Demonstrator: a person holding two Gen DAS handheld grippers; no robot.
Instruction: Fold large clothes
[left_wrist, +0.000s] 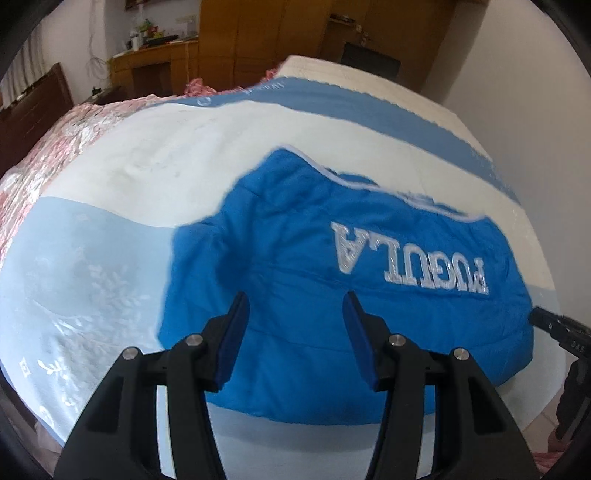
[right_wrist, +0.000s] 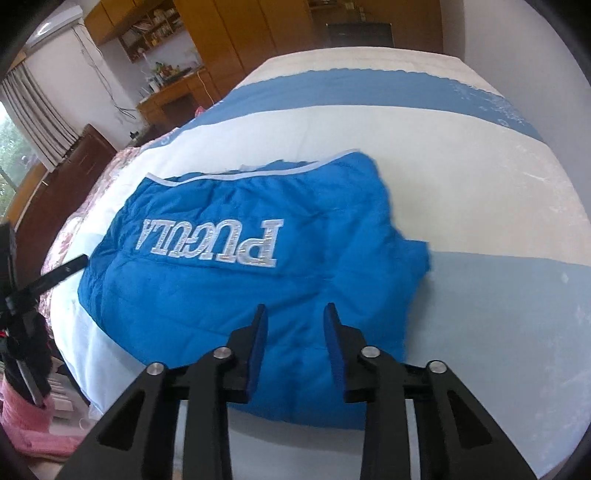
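Observation:
A bright blue padded jacket (left_wrist: 295, 258) with white letters across it lies folded on the bed, its white-trimmed edge on the far side. In the right wrist view the same jacket (right_wrist: 221, 295) fills the middle, the letters upside down. My left gripper (left_wrist: 295, 299) hangs above the jacket's near part, open, with nothing between its blue pads. Over the jacket's near right part, my right gripper (right_wrist: 296, 308) is also open and empty, its jaws closer together. Each gripper shows at the edge of the other's view: the right gripper (left_wrist: 554, 326) and the left gripper (right_wrist: 62, 271).
The bed cover (left_wrist: 110, 258) has white, pale blue and darker blue bands. A pink floral quilt (left_wrist: 44, 158) lies along its left side. Wooden cupboards (left_wrist: 258, 33) and a cluttered desk (right_wrist: 173, 88) stand beyond the bed. A wall (left_wrist: 517, 92) runs along the right.

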